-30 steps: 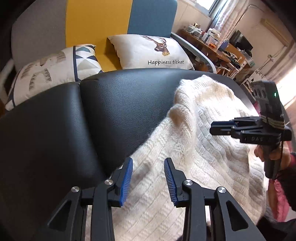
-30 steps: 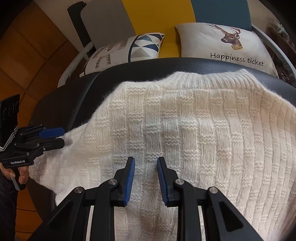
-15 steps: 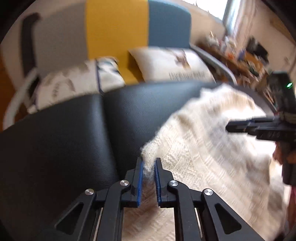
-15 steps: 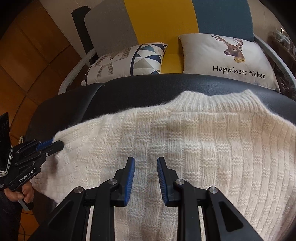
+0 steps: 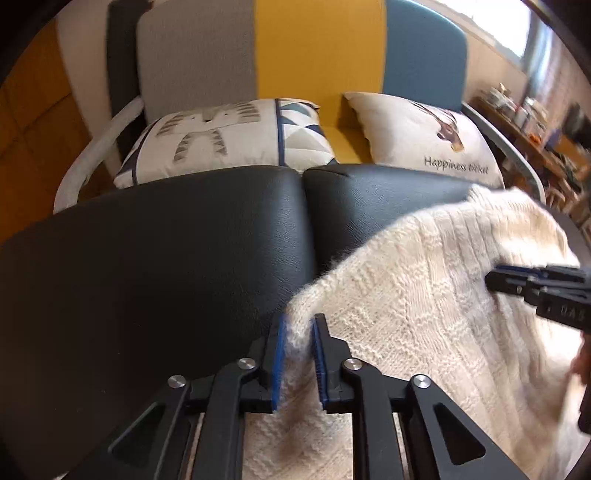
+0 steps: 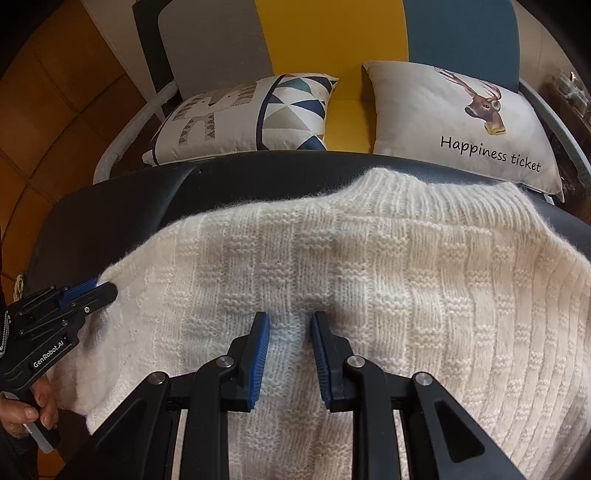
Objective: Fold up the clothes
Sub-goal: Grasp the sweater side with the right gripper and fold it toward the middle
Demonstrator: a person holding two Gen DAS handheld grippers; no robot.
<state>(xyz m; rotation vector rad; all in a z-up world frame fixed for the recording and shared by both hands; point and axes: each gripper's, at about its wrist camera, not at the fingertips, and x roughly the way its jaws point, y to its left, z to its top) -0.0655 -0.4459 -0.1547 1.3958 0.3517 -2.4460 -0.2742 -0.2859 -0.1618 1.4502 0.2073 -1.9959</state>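
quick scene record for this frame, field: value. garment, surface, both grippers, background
garment: cream knit sweater, spread flat, ribbed collar toward the pillows
surface: black padded bench
left gripper: shut on the sweater's left edge
right gripper: pads astride a raised ridge of knit mid-body; whether it is clamped is unclear
background: deer pillow reading "Happiness ticket", triangle-pattern pillow, on a grey, yellow and blue sofa
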